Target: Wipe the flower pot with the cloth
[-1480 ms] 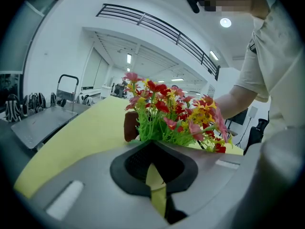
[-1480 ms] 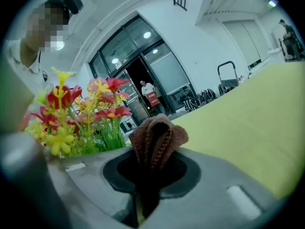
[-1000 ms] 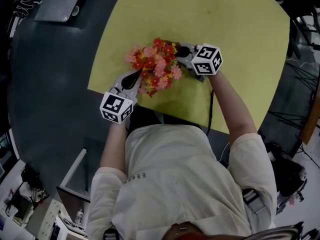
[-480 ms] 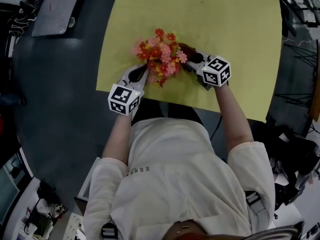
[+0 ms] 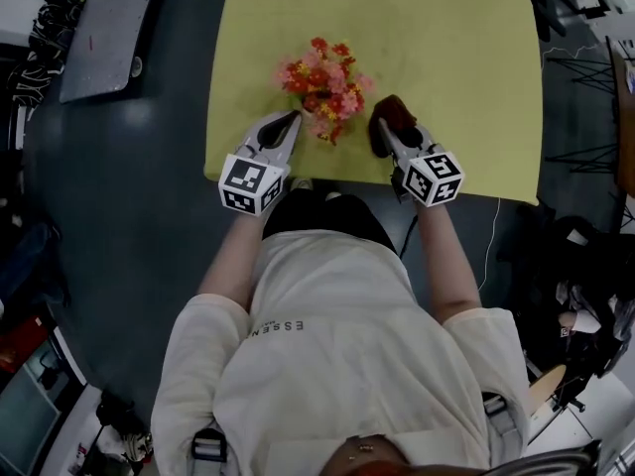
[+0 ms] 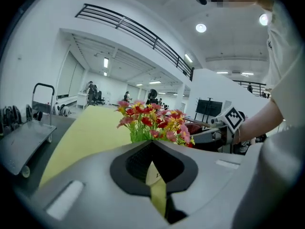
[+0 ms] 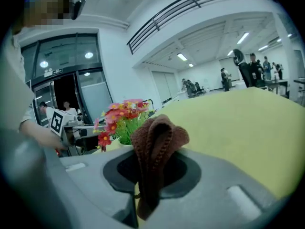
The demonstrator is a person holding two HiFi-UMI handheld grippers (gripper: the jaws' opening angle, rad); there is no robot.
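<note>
1. Right claw (image 5: 387, 132) has swung round since a second ago: it pointed across at the flowers (image 5: 324, 77), and now points toward the table's (image 5: 446, 48) far edge, just beside them.
2. It clamps a brown cloth (image 5: 390, 115).
3. Left claw (image 5: 288, 122) is closed on a thin pale edge under the flowers, seemingly the rim of the pot (image 6: 152, 174).
4. The pot stands near the near edge, left of middle.

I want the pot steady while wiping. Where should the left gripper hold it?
Pinch the pot by its thin rim on the left, coming in low: the flowers spread over the top and block a grasp from above, and this leaves the right side free for the cloth. The left gripper seems shut there already.
</note>
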